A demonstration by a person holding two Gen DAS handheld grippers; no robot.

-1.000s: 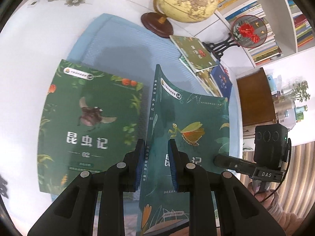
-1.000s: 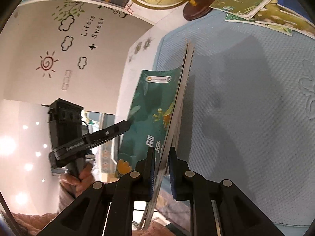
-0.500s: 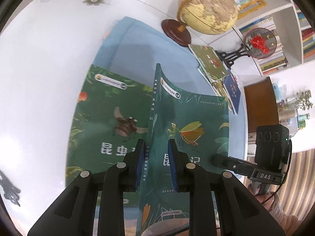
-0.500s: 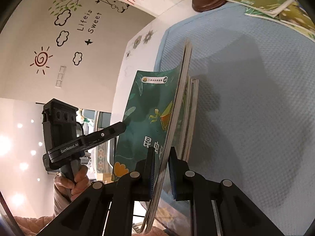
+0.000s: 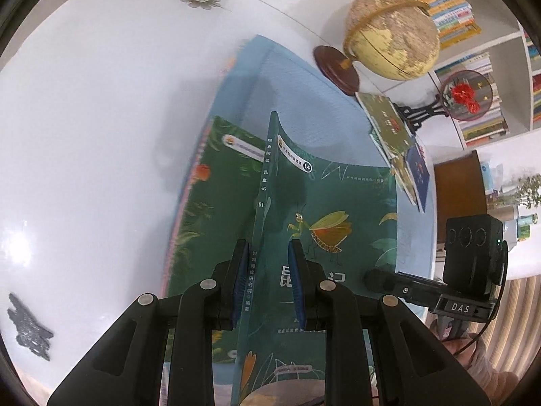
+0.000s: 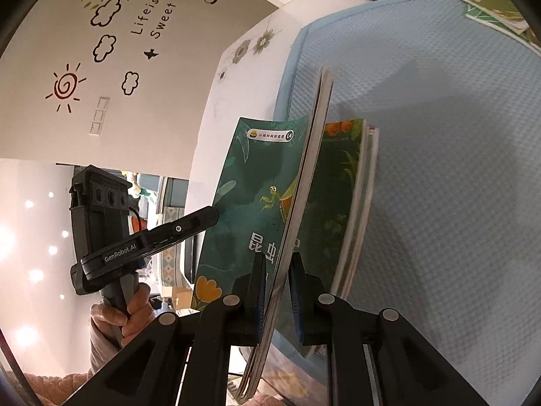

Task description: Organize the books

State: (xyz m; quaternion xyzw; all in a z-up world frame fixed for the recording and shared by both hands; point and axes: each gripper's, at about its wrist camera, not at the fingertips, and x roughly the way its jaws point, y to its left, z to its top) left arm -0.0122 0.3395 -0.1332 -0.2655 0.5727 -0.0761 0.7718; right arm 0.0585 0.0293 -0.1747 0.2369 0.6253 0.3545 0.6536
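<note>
I have the mantis book [image 5: 324, 223] off the mat [image 5: 297, 94], the left gripper [image 5: 267, 284] clamped on its spine edge and the right gripper [image 6: 275, 287] clamped on its page edge, directly above the second green book [image 6: 341, 203] lying near the mat's left edge. To do this well I should lower both hands evenly, keeping the cover level, and line the spines up before letting go. I think the corners nearly match, though the fisheye bends them too much to be sure.
</note>
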